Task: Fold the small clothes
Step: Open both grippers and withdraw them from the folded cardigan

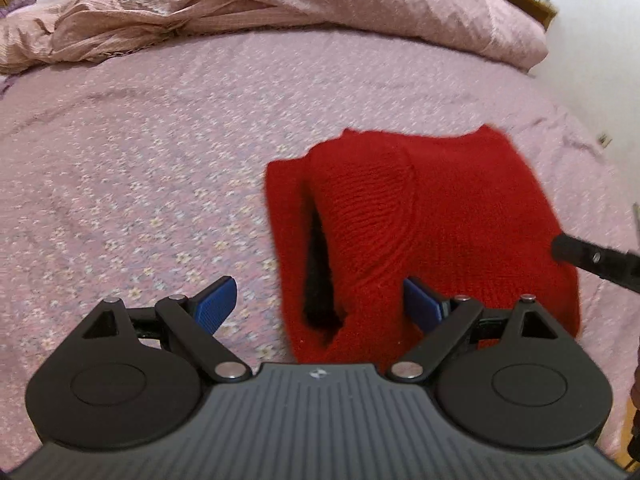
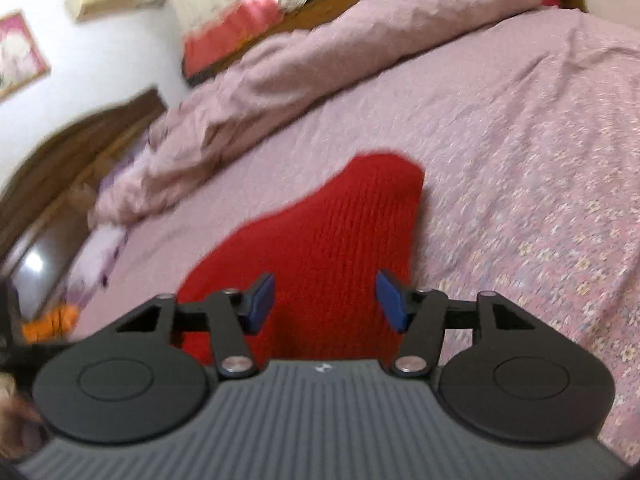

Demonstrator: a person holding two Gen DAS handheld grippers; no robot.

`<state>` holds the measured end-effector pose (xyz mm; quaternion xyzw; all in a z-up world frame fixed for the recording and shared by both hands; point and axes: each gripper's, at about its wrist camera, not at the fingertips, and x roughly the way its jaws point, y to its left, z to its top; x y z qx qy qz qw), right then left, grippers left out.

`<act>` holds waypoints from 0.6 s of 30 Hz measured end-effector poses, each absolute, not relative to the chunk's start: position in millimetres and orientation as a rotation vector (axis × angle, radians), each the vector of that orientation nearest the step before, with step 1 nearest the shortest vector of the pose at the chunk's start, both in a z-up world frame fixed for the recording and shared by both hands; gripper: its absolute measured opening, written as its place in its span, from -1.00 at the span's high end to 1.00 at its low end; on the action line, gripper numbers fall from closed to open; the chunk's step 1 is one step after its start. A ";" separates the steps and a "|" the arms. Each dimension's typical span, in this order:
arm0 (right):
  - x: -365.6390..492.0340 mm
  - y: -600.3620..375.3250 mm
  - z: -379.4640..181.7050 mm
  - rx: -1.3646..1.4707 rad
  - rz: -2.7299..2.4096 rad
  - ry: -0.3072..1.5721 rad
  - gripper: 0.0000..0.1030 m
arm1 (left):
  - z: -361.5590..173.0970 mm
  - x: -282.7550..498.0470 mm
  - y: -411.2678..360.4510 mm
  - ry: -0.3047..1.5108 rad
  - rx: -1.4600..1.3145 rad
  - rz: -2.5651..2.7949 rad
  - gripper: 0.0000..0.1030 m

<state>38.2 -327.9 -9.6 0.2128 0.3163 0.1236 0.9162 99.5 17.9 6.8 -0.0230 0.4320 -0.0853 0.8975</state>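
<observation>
A small red knitted garment lies folded on the bed, with a dark opening along its left fold. It also shows in the right wrist view. My left gripper is open and empty, hovering over the garment's near left edge. My right gripper is open and empty above the garment's near part; a black part of it shows at the right edge of the left wrist view.
The bed has a pink floral sheet. A rumpled pink duvet lies along the far side. A wooden headboard and a white wall stand beyond. Something orange sits at the left.
</observation>
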 end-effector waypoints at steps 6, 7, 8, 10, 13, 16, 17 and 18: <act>44.3 -295.4 -16.5 0.269 0.313 0.679 -0.12 | -10.0 94.4 27.6 0.928 -0.020 -0.131 -0.82; 47.4 -291.5 -16.7 0.246 0.322 0.678 -0.12 | -13.1 94.5 30.8 0.936 -0.033 -0.126 -0.82; 51.7 -286.6 -18.1 0.206 0.329 0.676 -0.12 | -15.2 94.5 33.9 0.941 -0.053 -0.125 -0.83; 57.3 -279.5 -20.5 0.144 0.326 0.669 -0.12 | -15.4 95.1 36.1 0.937 -0.070 -0.125 -0.83; 57.9 -278.6 -17.5 0.136 0.319 0.671 -0.12 | -12.2 94.5 31.9 0.919 -0.042 -0.124 -0.83; 52.4 -280.2 -13.7 0.140 0.304 0.662 -0.13 | -6.9 91.9 28.7 0.908 -0.034 -0.123 -0.82; 50.7 -281.5 -12.5 0.149 0.297 0.658 -0.13 | -3.8 90.4 28.5 0.903 -0.036 -0.127 -0.81; 48.3 -283.1 -10.6 0.166 0.287 0.653 -0.13 | -0.7 88.6 28.1 0.898 -0.036 -0.130 -0.81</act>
